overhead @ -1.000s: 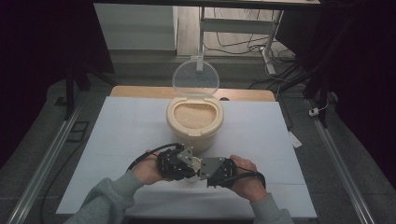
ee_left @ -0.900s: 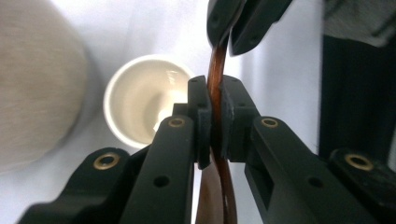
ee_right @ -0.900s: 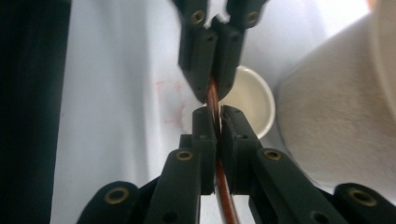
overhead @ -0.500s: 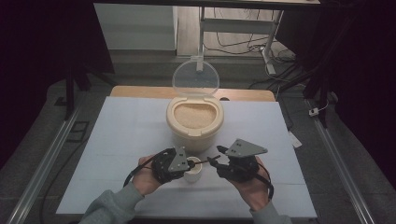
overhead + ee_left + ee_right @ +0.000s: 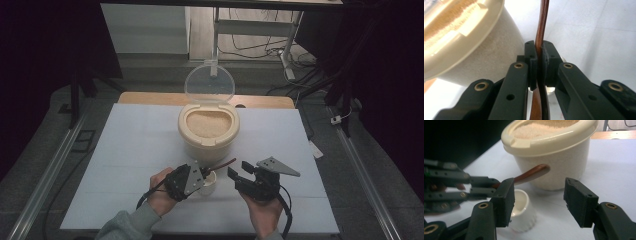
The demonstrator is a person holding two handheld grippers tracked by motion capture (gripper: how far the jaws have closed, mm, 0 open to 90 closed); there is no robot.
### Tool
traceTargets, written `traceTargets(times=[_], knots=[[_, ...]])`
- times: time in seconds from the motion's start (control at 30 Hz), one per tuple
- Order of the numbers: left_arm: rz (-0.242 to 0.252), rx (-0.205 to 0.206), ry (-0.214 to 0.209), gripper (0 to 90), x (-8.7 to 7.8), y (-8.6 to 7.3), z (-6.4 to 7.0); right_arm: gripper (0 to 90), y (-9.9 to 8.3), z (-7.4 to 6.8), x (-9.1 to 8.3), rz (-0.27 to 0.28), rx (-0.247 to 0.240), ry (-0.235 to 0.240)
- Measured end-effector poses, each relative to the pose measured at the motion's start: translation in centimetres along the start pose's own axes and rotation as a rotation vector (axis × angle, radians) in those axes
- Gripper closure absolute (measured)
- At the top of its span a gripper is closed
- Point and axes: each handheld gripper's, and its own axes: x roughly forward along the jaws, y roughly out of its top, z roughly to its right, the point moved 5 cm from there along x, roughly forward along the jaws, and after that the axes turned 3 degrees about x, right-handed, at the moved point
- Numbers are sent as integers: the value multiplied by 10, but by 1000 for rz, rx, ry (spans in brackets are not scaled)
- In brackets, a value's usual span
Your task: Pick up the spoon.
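A cream tub (image 5: 208, 127) of pale grain stands mid-table with its clear lid (image 5: 209, 82) tipped up behind it. In front of it sits a small white cup (image 5: 208, 183). My left gripper (image 5: 200, 176) is shut on a brown spoon (image 5: 222, 164), whose handle slants up to the right over the cup. The left gripper view has that spoon (image 5: 541, 30) pinched between the jaws, with the tub (image 5: 471, 50) close on the left. My right gripper (image 5: 239, 176) is open just right of the cup, nothing between its jaws. Its own view has the cup (image 5: 521, 211), spoon (image 5: 531, 175) and tub (image 5: 551, 150) ahead.
The white table top (image 5: 125, 150) has free room left and right of the tub. A wooden strip (image 5: 265, 101) runs along the far edge. Metal rails (image 5: 362, 170) flank the table, and cables (image 5: 280, 50) lie on the floor behind.
The right gripper has drawn away to the right from the left gripper and opened. The left gripper now holds the spoon alone over the cup.
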Motion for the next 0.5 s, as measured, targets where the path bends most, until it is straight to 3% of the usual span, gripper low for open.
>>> traceTargets(times=[0.27,0.37,0.43,0.5], knots=[[5,28,70,830,6,3,4,444,1,-8,13,55,95,7],[4,36,97,830,8,5,5,489,0,-8,19,56,126,-6],[4,54,127,830,8,6,7,516,0,-9,23,74,172,5],[6,70,157,830,8,8,8,543,0,-9,23,88,178,0]])
